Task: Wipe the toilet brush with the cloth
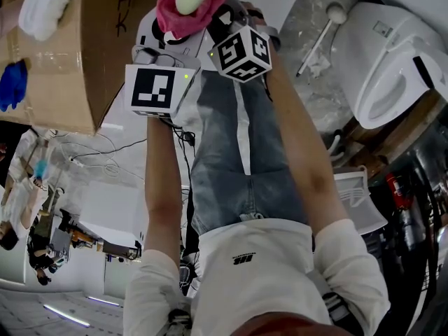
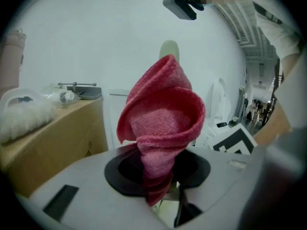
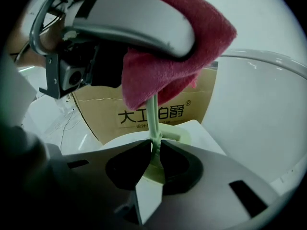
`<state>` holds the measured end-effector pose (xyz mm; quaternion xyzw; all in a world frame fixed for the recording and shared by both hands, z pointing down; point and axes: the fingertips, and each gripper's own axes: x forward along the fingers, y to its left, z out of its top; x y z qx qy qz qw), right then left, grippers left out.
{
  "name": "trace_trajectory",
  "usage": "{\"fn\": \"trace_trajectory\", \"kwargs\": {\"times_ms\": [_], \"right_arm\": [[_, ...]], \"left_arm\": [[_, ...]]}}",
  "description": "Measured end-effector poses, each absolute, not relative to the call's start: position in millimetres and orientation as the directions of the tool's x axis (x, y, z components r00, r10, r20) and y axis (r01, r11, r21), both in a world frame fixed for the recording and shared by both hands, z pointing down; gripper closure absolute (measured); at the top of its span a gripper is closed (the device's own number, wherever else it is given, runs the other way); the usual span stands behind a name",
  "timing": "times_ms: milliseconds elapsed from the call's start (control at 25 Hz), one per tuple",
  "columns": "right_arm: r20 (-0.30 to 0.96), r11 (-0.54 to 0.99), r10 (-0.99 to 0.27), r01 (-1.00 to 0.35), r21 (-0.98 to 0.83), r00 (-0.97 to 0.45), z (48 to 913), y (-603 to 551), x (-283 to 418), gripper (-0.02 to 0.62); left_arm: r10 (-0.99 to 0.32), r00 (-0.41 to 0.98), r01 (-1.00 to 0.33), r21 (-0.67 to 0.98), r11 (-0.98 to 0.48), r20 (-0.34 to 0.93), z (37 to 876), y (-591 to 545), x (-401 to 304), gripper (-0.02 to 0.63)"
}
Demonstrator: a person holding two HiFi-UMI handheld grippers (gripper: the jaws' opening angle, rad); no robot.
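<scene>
risk entry: your left tool [image 2: 160,188] pinches the cloth [image 2: 163,123], right tool [image 3: 153,150] clamps the toilet brush [image 3: 152,116] stem, centre frame; hard wiping may twist that thin stem loose.

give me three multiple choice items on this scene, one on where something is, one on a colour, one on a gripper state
1. Where is the white ceramic toilet in the head view?
A. upper right
B. lower left
C. centre

2. What colour is the fleecy cloth?
A. blue
B. pink-red
C. yellow

3. The right gripper is:
A. open and empty
B. shut on the pale green plastic toilet brush
C. shut on the cloth

Answers:
1 A, it fills the head view's upper right corner.
2 B, it shows pink-red in all three views.
3 B, the jaws close on the brush's thin stem in the right gripper view.
</scene>
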<state>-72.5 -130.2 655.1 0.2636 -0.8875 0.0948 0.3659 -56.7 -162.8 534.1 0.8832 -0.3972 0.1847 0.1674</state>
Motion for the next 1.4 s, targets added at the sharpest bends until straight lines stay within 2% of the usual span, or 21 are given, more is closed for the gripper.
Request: {"fn": "trace_trajectory", "kwargs": {"times_ms": [640, 1040, 1400], "right_arm": [[0.683, 0.835, -0.417, -0.55, 0.027, -0.6, 654.8, -130.3, -70.7, 0.537], [0.692, 0.835, -0.416, -0.55, 0.034, -0.59, 655.1, -131.3, -72.4, 0.537], [0.696, 0.837, -0.411, -0.546, 0.032, -0.589, 655.9, -130.2, -72.9, 0.537]], "left_arm": [[-0.59, 0.574, -0.793, 0.205, -0.574, 0.567, 621.2, -148.6, -58.2, 0.476], [-0.576, 0.579, -0.79, 0.222, -0.572, 0.578, 621.5, -148.7, -59.8, 0.477], [-0.584, 0.577, -0.779, 0.168, -0.605, 0.571, 599.7, -150.6, -61.0, 0.477]]}}
